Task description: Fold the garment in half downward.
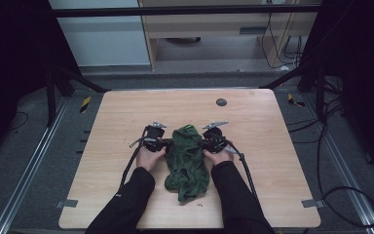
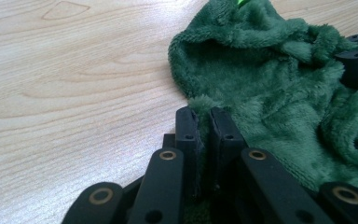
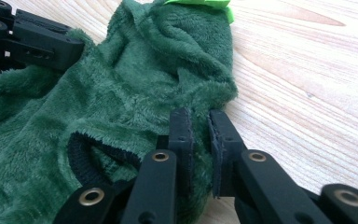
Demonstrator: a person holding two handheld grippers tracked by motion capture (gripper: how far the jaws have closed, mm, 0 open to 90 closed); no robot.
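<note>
A dark green fleece garment (image 1: 187, 163) lies crumpled in the middle of the wooden table (image 1: 126, 107), with a bright green tag at its far end. My left gripper (image 1: 168, 144) is at its left edge. In the left gripper view the garment (image 2: 270, 88) has its edge pinched between the jaws of the left gripper (image 2: 204, 116). My right gripper (image 1: 205, 143) is at the right edge. In the right gripper view the right gripper (image 3: 199, 119) is shut on a fold of the garment (image 3: 121, 93), and the left gripper's jaws (image 3: 42, 44) show at the upper left.
A small dark round disc (image 1: 221, 102) lies on the table near its far edge. Black cables trail from both grippers toward the table's near edge. Strips of grey tape (image 1: 67, 203) mark the table's near corners. Metal rails run along both sides on the floor.
</note>
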